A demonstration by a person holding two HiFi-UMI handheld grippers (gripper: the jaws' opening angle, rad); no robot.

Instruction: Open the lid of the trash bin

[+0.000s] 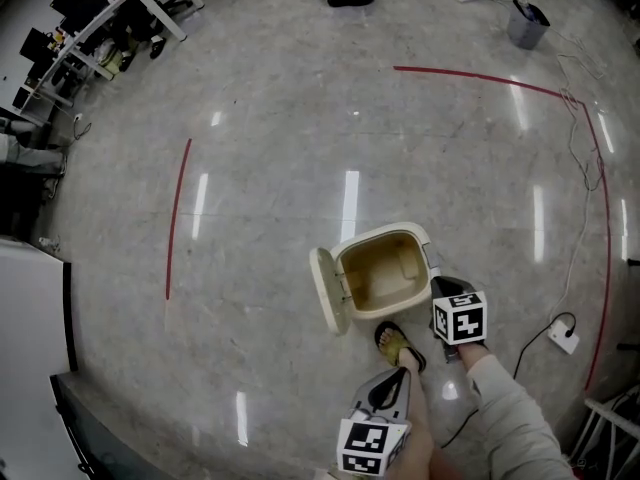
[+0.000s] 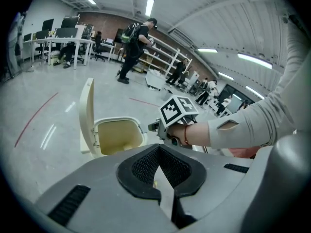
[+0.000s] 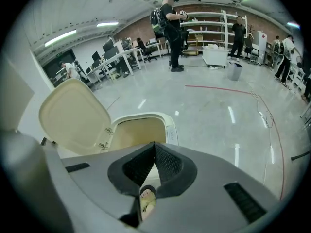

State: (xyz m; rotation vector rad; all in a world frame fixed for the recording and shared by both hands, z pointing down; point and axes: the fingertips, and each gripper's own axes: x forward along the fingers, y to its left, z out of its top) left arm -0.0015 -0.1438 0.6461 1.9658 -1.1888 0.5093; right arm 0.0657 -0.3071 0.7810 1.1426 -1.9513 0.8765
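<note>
Both our grippers, left gripper [image 2: 159, 150] and right gripper [image 3: 154, 147], have jaws closed and empty beside the trash bin [image 1: 402, 231], whose lid [image 1: 325, 290] is open.

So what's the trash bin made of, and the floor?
The trash bin looks like smooth cream plastic: molded rounded corners and a hinged lid. The floor looks like polished stone or terrazzo, speckled grey and mirroring ceiling lights.
</note>
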